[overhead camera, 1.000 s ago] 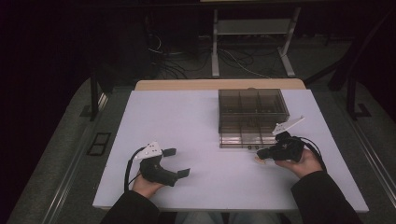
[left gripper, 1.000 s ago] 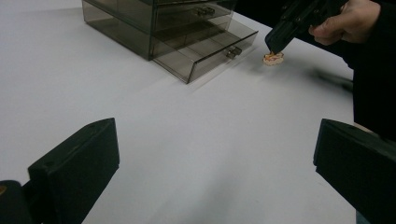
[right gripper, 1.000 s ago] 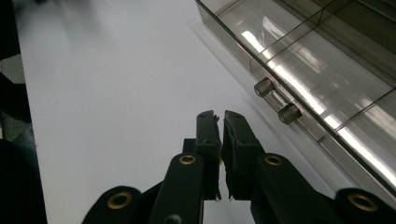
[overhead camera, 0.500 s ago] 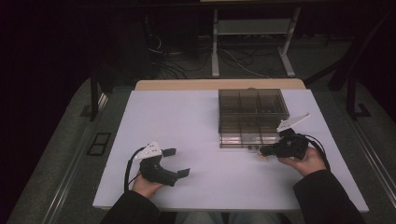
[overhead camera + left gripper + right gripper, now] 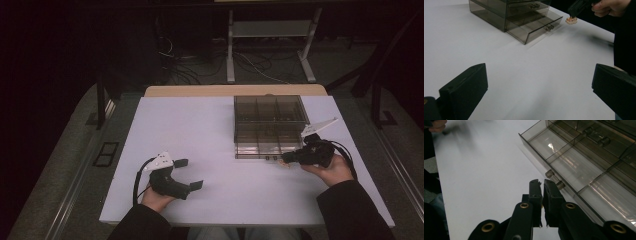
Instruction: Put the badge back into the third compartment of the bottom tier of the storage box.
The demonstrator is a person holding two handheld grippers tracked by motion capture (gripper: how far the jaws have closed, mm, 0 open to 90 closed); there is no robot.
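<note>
the high view looks down from above the person's side; both gripper views ride low and close, sharing the smoky drawer box point(image 5: 269, 126) point(image 5: 516, 18) point(image 5: 584, 157).

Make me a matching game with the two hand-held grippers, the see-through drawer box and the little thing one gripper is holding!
Things:
1. left hand-held gripper
2. right hand-held gripper
3. drawer box
4. small tan piece

States:
A. smoky and see-through, bottom drawer pulled out
B. jaws wide apart, nothing between them
C. pinched at a gripper's tips, beside the drawer front
D. jaws closed together

Pairs: 1-B, 2-D, 3-A, 4-C
</note>
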